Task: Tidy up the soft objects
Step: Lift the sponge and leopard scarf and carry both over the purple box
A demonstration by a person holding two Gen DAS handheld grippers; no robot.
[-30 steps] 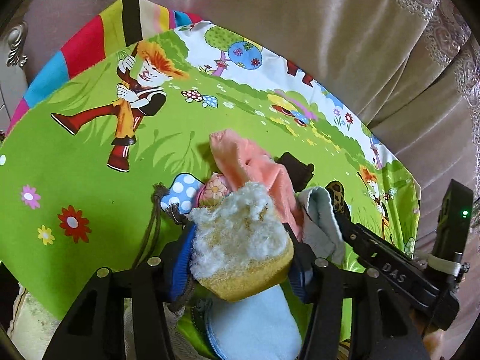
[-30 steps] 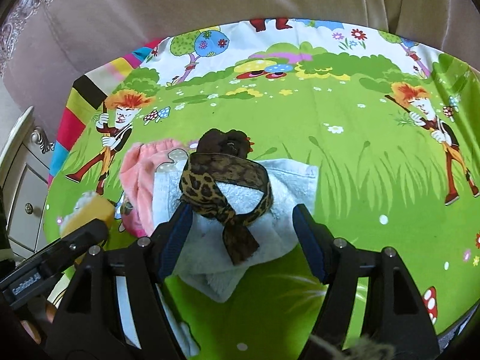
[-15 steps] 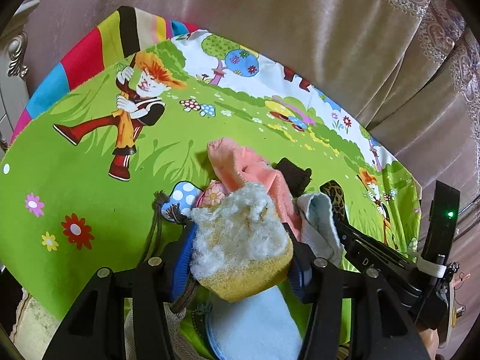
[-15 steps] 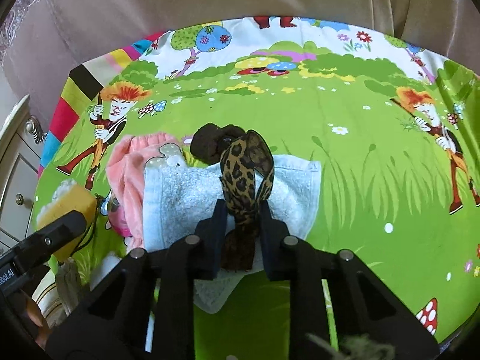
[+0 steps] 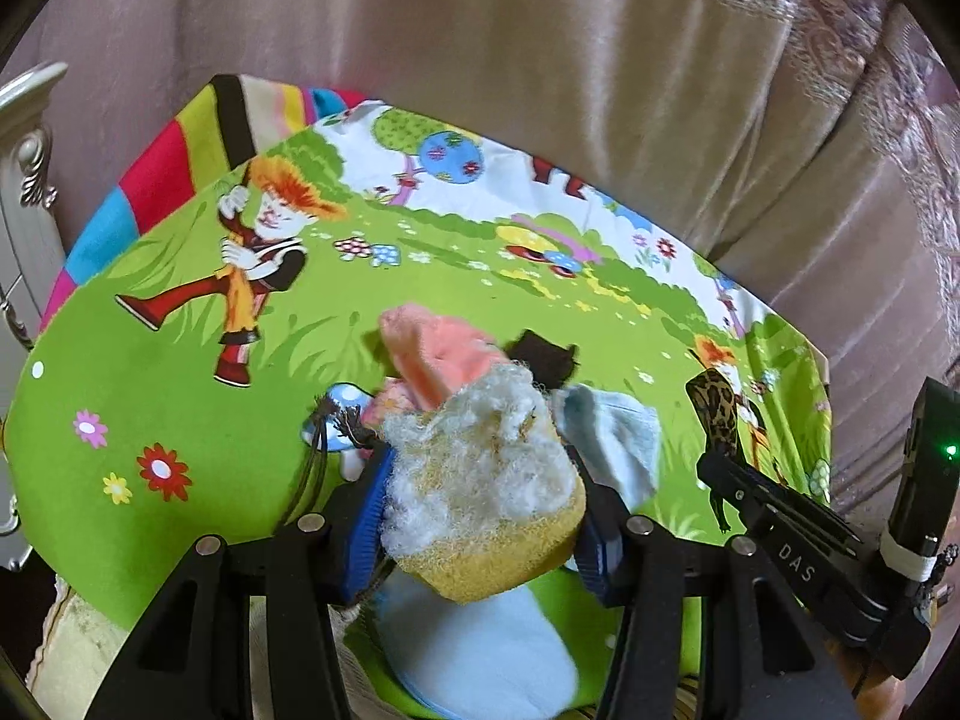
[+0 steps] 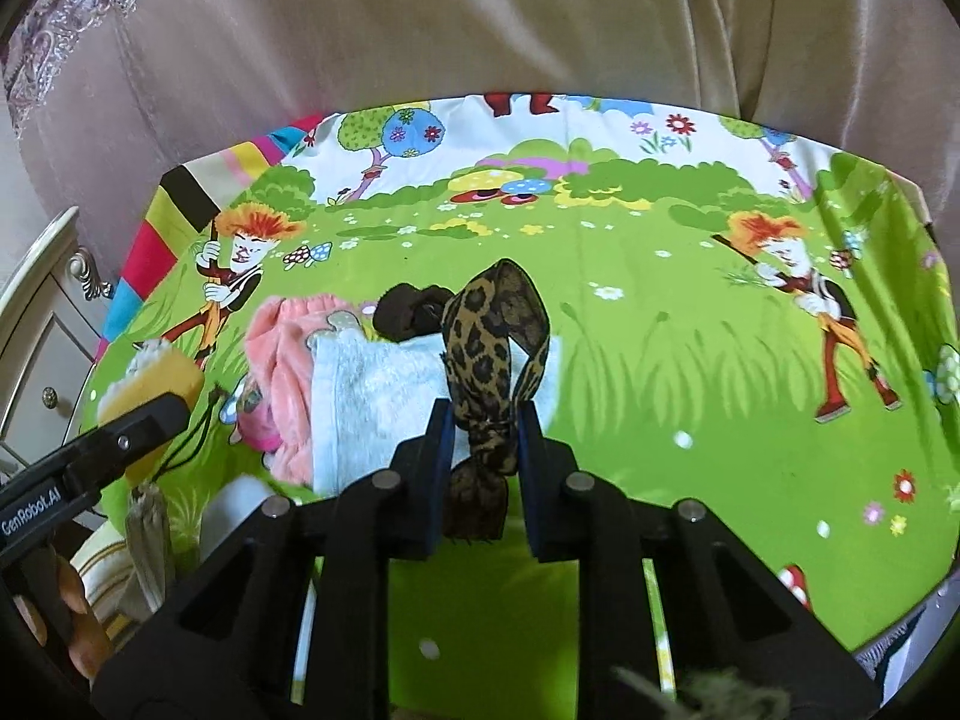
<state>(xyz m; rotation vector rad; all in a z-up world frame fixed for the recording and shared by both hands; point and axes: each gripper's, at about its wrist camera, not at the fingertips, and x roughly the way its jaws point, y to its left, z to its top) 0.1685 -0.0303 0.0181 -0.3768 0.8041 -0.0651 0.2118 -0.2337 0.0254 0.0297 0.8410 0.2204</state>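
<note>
Above the cartoon-printed cloth (image 6: 690, 396), the left gripper (image 5: 480, 504) has its fingers clamped on a fluffy yellow-and-white sponge (image 5: 480, 498), while the right gripper (image 6: 480, 456) pinches a leopard-print scrunchie (image 6: 489, 354) over the white towel (image 6: 372, 396) beside a pink cloth (image 6: 282, 354).

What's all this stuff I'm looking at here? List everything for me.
Sponge: one, yellow with white fluff, clamped in the left hand-held gripper.
Leopard band: one, brown spotted, pinched in the right hand-held gripper.
Towel: one, pale blue, on the cloth.
Pink cloth: one, pink, left of the towel.
Dark scrunchie: one, dark brown, behind the towel.
White pad: one, white with blue edge, below the sponge.
Tablecloth: one, green cartoon print.
Curtain: beige, behind.
Cabinet: one, cream, far left.
Left hand-held gripper: black, blue pads.
Right hand-held gripper: black, blue pads.
</note>
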